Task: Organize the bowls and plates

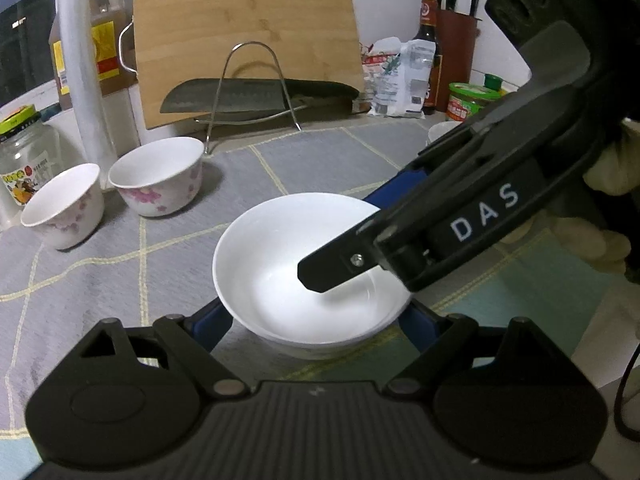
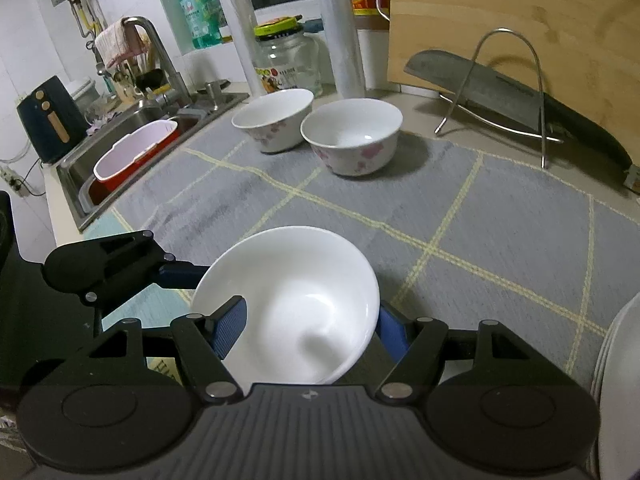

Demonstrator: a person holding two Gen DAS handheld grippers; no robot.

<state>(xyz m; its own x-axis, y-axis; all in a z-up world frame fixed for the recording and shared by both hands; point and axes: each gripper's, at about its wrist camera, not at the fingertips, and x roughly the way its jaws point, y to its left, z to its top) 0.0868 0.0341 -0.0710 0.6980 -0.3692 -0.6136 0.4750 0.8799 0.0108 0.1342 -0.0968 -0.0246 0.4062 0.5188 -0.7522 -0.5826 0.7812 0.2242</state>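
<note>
A plain white bowl [image 1: 296,268] sits on the grey checked mat [image 1: 328,156]. My left gripper [image 1: 314,326] is open, its blue fingers on either side of the bowl's near wall. My right gripper [image 2: 308,320] has one blue finger [image 2: 230,326] inside the white bowl [image 2: 296,312] and one outside the rim; how tightly it grips is unclear. The bowl looks tilted in the right wrist view. The right gripper also shows in the left wrist view [image 1: 332,264], reaching in from the right. Two pink-flowered bowls [image 1: 160,176] [image 1: 64,206] stand at the back left, also seen in the right wrist view [image 2: 352,136] [image 2: 274,118].
A cleaver [image 1: 256,98] on a wire stand leans by a wooden cutting board [image 1: 244,36]. Bottles, a glass jar [image 1: 22,156] and a knife block [image 1: 456,52] line the back. A sink [image 2: 132,148] lies left. Stacked white plates [image 2: 620,380] sit at right.
</note>
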